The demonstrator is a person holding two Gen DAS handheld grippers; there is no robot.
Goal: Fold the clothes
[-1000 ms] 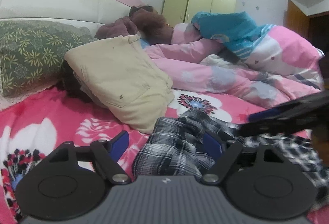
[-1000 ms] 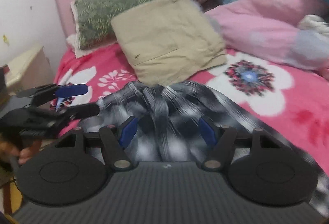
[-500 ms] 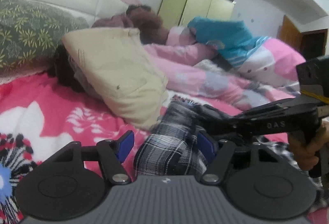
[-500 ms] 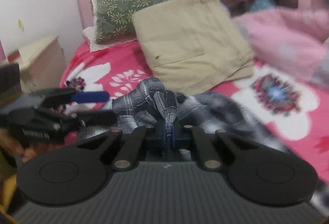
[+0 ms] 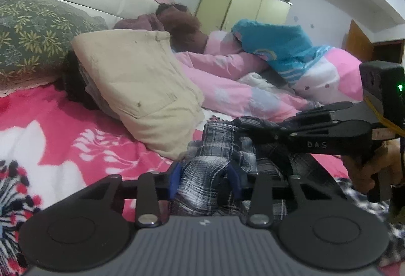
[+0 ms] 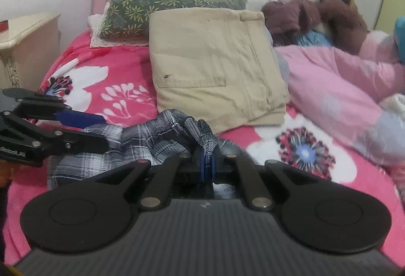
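The right gripper [image 6: 207,164] is clamped tight on a pinched ridge of the black-and-white plaid garment [image 6: 141,141], which lies bunched on the floral pink bedsheet [image 6: 106,78] just ahead of its fingers. The left gripper [image 5: 205,181] has been closing, blue pads [image 5: 174,181] pressing a thick bunch of that plaid cloth. Folded beige trousers [image 6: 212,58] lie beyond both fingertips.
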